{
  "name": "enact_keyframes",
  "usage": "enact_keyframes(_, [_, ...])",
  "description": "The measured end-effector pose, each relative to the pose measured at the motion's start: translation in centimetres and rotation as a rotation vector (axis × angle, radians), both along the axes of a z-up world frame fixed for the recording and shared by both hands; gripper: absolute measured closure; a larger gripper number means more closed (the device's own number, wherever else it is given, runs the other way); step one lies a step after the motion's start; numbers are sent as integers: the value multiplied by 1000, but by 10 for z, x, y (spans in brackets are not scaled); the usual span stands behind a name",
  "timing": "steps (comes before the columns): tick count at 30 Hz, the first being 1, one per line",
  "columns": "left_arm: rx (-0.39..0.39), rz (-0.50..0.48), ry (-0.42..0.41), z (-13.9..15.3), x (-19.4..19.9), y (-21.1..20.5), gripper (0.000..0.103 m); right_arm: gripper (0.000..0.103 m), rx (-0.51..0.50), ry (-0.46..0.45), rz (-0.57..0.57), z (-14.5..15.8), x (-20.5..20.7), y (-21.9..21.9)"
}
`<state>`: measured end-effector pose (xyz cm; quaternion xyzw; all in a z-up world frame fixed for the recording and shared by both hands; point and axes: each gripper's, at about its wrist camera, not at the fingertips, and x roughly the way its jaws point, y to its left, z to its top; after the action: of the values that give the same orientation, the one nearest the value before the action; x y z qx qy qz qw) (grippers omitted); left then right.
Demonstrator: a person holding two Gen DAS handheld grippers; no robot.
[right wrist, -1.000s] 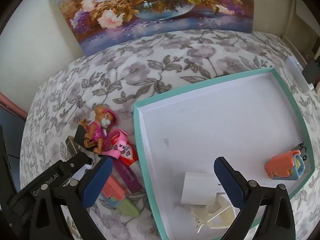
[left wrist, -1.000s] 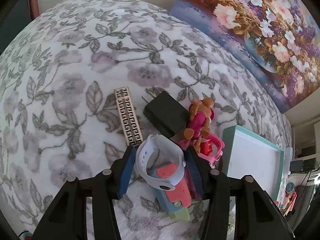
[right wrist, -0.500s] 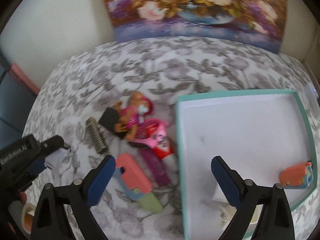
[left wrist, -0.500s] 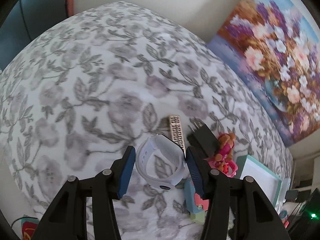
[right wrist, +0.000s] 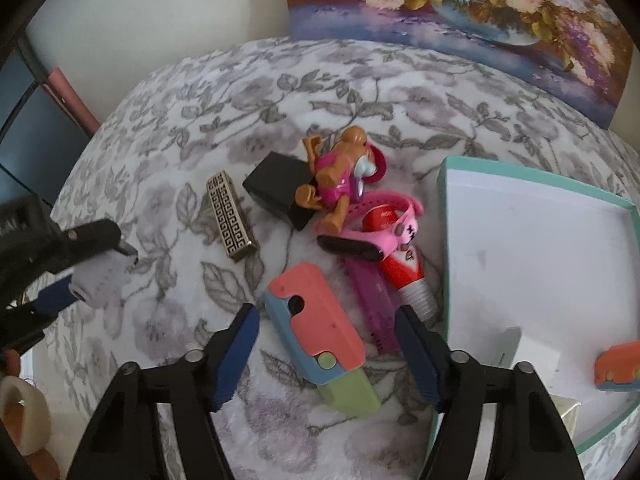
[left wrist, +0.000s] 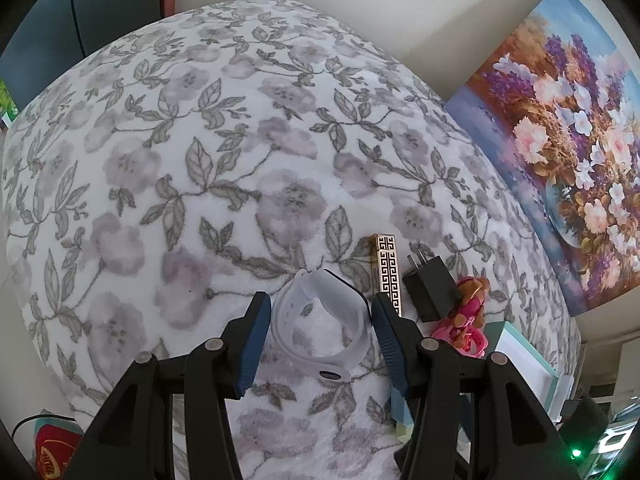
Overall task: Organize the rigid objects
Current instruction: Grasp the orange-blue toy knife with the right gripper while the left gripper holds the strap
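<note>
Floral blanket [left wrist: 200, 184] covers surface. Teal-rimmed tray [right wrist: 536, 176] at right, beside toy pile. Right gripper [right wrist: 326, 344] spread wide, empty, straddling coral-blue toy knife [right wrist: 320, 320] on blanket. Left gripper [left wrist: 320, 320] clamps white watch band [left wrist: 320, 320], lifted above blanket, left of patterned lighter [left wrist: 388, 268] and black charger [left wrist: 430, 288].

White watch band [left wrist: 320, 320] in left tongs [left wrist: 318, 326] — now away from the pile — right tongs [right wrist: 326, 344] over it.
</note>
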<state>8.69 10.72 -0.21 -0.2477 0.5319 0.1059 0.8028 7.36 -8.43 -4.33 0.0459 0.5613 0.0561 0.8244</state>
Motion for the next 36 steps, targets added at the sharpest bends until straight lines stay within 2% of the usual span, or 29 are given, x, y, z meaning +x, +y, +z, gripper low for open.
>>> enact_keyframes(4, [-7, -2, 9, -2, 0, -1, 49, 45, 18, 15, 30, -6, -1, 5])
enact_keyframes(6, [-6, 0, 13, -3, 0, -1, 49, 47, 4, 15, 46, -8, -2, 9])
enact_keyframes(10, [-5, 1, 26, -6, 1, -2, 49, 47, -21, 11, 62, -10, -3, 13])
enact_keyframes(14, [-9, -2, 37, -9, 1, -3, 49, 47, 3, 16, 91, -10, -5, 18])
enact_keyframes(18, [-12, -1, 46, -11, 1, -3, 49, 47, -45, 16, 100, -16, -5, 22])
enact_keyframes(20, [-13, -3, 52, -12, 2, -4, 49, 47, -33, 39, 95, -23, -3, 22])
enact_keyframes(32, [2, -24, 119, -32, 8, -11, 49, 47, -98, 4, 117, -29, -2, 31])
enact_keyframes(36, [1, -27, 119, -32, 7, -12, 49, 49, -140, -4, 144, -29, -4, 36])
